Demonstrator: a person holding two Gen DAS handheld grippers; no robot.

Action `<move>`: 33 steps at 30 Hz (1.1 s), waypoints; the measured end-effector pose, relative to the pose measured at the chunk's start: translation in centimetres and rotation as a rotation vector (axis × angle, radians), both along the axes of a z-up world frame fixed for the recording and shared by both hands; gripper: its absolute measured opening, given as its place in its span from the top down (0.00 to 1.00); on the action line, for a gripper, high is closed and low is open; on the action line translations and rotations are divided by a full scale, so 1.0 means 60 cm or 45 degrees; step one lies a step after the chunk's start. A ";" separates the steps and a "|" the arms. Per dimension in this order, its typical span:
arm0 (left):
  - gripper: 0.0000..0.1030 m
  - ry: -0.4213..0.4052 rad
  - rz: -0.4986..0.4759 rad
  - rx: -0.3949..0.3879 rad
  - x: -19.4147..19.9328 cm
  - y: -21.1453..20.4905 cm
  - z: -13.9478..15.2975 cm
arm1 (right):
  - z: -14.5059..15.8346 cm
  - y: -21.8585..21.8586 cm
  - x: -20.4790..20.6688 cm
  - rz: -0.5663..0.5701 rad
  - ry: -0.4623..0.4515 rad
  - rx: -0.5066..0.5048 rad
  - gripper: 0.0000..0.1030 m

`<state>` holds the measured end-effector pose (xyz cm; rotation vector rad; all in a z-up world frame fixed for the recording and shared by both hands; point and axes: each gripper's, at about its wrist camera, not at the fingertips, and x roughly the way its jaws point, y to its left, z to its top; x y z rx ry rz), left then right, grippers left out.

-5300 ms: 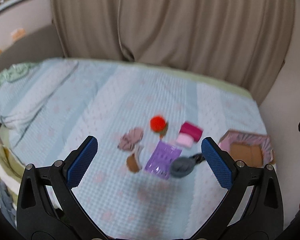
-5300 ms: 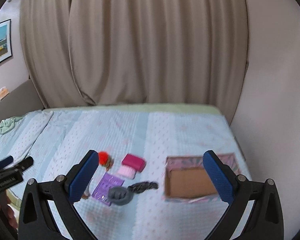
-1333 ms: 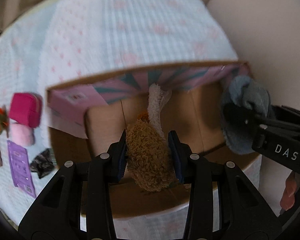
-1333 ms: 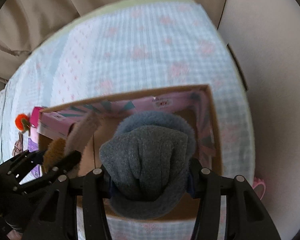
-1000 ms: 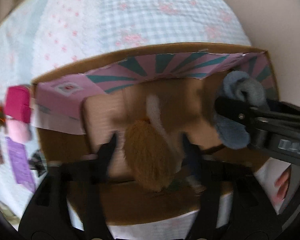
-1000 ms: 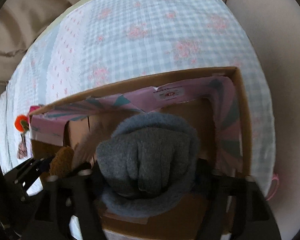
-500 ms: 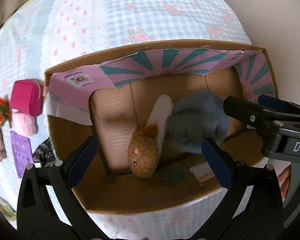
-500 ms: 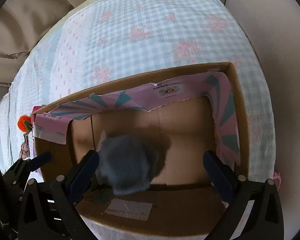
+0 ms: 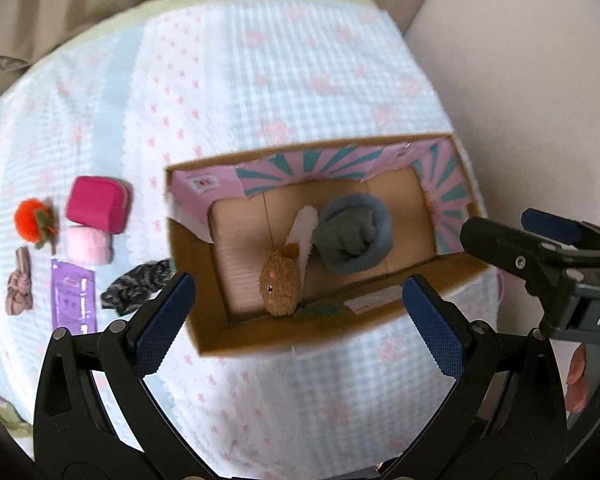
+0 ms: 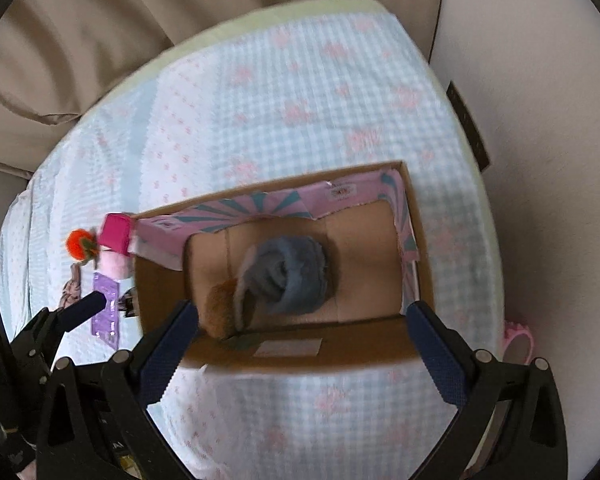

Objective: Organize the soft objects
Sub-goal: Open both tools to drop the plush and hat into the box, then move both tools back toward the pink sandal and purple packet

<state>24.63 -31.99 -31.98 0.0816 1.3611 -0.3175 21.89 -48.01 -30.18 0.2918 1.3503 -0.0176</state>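
Checked bedspread [image 9: 284, 80] carries the cardboard box [image 9: 300, 336], holding a brown plush [image 9: 281, 286] and grey bundle [image 9: 354, 236]. Both left gripper [image 9: 296, 312] and right gripper [image 10: 304, 344] are spread, empty. Remaining soft things, including the pink pouch [image 9: 98, 204], lie left of the box, nearer the left gripper.

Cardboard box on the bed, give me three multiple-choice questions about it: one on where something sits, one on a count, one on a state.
1. Where is the brown plush toy?
A. inside the cardboard box
B. on the quilt beside the magenta pouch
C. between the left gripper fingers

2. How many soft things lie in the box?
A. one
B. two
C. four

3. How do the right gripper fingers stand?
A. shut on the grey-blue rolled fabric bundle
B. shut and empty
C. open and empty

Answers:
1 A, the toy lies on the box floor.
2 B, only the toy and the bundle.
3 C, both blue pads spread wide, nothing between.
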 end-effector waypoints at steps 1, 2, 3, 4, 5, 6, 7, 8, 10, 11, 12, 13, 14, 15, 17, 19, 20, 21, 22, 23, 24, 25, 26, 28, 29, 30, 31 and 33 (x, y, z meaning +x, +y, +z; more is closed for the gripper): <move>0.00 -0.017 0.003 -0.010 -0.005 0.002 0.014 | 0.019 0.006 -0.009 -0.001 -0.024 -0.009 0.00; 0.00 -0.042 0.009 -0.026 -0.014 0.010 0.036 | 0.030 0.011 -0.014 -0.001 -0.038 -0.014 0.00; 0.00 -0.064 0.013 -0.038 -0.020 0.015 0.053 | 0.053 0.017 -0.025 -0.003 -0.068 -0.024 0.00; 0.00 -0.085 0.016 -0.049 -0.024 0.019 0.067 | 0.073 0.022 -0.036 -0.006 -0.097 -0.042 0.00; 0.00 -0.120 0.019 -0.065 -0.035 0.031 0.091 | 0.087 0.028 -0.044 -0.006 -0.121 -0.063 0.00; 0.00 -0.145 0.021 -0.078 -0.043 0.039 0.108 | 0.106 0.035 -0.055 -0.001 -0.150 -0.090 0.00; 0.00 -0.167 0.024 -0.088 -0.049 0.045 0.122 | 0.130 0.044 -0.070 0.003 -0.190 -0.120 0.00; 0.00 -0.195 0.029 -0.094 -0.058 0.054 0.139 | 0.144 0.050 -0.079 0.001 -0.215 -0.136 0.00; 0.00 -0.244 0.042 -0.100 -0.076 0.074 0.176 | 0.183 0.067 -0.106 -0.003 -0.278 -0.161 0.00; 0.00 -0.272 0.048 -0.112 -0.088 0.087 0.194 | 0.194 0.072 -0.115 -0.003 -0.301 -0.170 0.00; 0.00 -0.301 0.055 -0.121 -0.099 0.101 0.213 | 0.215 0.082 -0.131 -0.004 -0.344 -0.190 0.00; 0.00 -0.333 0.062 -0.128 -0.112 0.114 0.230 | 0.233 0.092 -0.146 -0.003 -0.383 -0.204 0.00; 0.00 -0.361 0.066 -0.135 -0.123 0.126 0.243 | 0.245 0.099 -0.157 -0.002 -0.412 -0.214 0.00; 0.00 -0.388 0.071 -0.138 -0.133 0.137 0.257 | 0.257 0.108 -0.168 -0.003 -0.442 -0.230 0.00; 0.00 -0.443 0.088 -0.145 -0.154 0.164 0.284 | 0.279 0.127 -0.189 -0.009 -0.484 -0.276 0.00; 0.00 -0.478 0.099 -0.155 -0.170 0.186 0.301 | 0.294 0.141 -0.204 -0.012 -0.511 -0.286 0.00; 0.00 -0.493 0.103 -0.162 -0.177 0.198 0.310 | 0.302 0.150 -0.212 -0.017 -0.529 -0.285 0.00; 0.00 -0.513 0.105 -0.172 -0.186 0.213 0.321 | 0.310 0.158 -0.219 -0.020 -0.544 -0.286 0.00; 0.00 -0.530 0.108 -0.178 -0.193 0.225 0.329 | 0.319 0.170 -0.227 -0.024 -0.562 -0.293 0.00; 0.00 -0.550 0.113 -0.187 -0.201 0.241 0.340 | 0.325 0.179 -0.234 -0.027 -0.578 -0.300 0.00; 0.00 -0.565 0.117 -0.201 -0.205 0.254 0.349 | 0.333 0.192 -0.240 -0.028 -0.599 -0.304 0.00; 0.00 -0.582 0.124 -0.222 -0.212 0.271 0.360 | 0.340 0.205 -0.245 -0.023 -0.619 -0.300 0.00; 0.00 -0.600 0.131 -0.237 -0.216 0.285 0.367 | 0.346 0.217 -0.250 -0.019 -0.633 -0.299 0.00; 0.00 -0.635 0.148 -0.247 -0.226 0.313 0.383 | 0.360 0.247 -0.256 -0.008 -0.668 -0.301 0.00; 0.00 -0.655 0.157 -0.249 -0.232 0.330 0.392 | 0.366 0.260 -0.258 -0.002 -0.683 -0.299 0.00; 0.00 -0.679 0.168 -0.249 -0.238 0.350 0.402 | 0.371 0.276 -0.259 0.003 -0.696 -0.294 0.00; 0.00 -0.703 0.181 -0.247 -0.245 0.371 0.411 | 0.375 0.291 -0.260 0.004 -0.709 -0.292 0.00; 0.00 -0.742 0.200 -0.238 -0.254 0.406 0.423 | 0.380 0.320 -0.261 0.009 -0.734 -0.284 0.00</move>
